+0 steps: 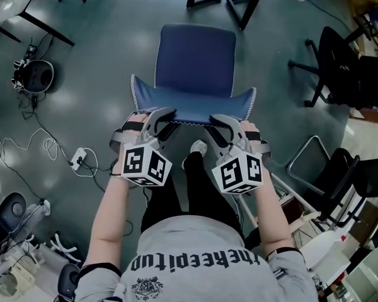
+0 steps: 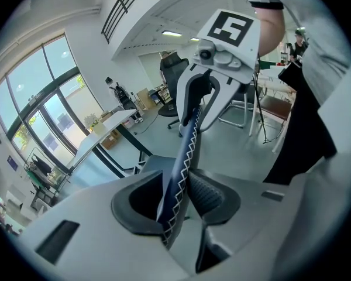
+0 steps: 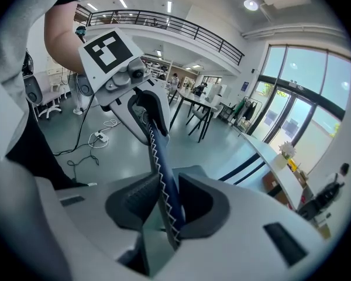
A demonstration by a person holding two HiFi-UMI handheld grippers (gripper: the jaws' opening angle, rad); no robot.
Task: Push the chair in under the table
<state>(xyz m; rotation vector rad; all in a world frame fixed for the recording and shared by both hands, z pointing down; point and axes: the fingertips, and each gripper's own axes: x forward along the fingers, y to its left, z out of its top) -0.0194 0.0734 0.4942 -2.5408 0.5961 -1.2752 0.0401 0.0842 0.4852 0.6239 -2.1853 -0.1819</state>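
Chair [image 1: 195, 68] stands on glossy grey floor [image 1: 101, 74], seat toward the black table legs [image 1: 249, 2], bare floor between them. Backrest [image 1: 192, 109] is blue padded, its top edge stitched in white zigzag. Left gripper [image 1: 159, 119] and right gripper [image 1: 223, 123] both clamp that edge, near each other.
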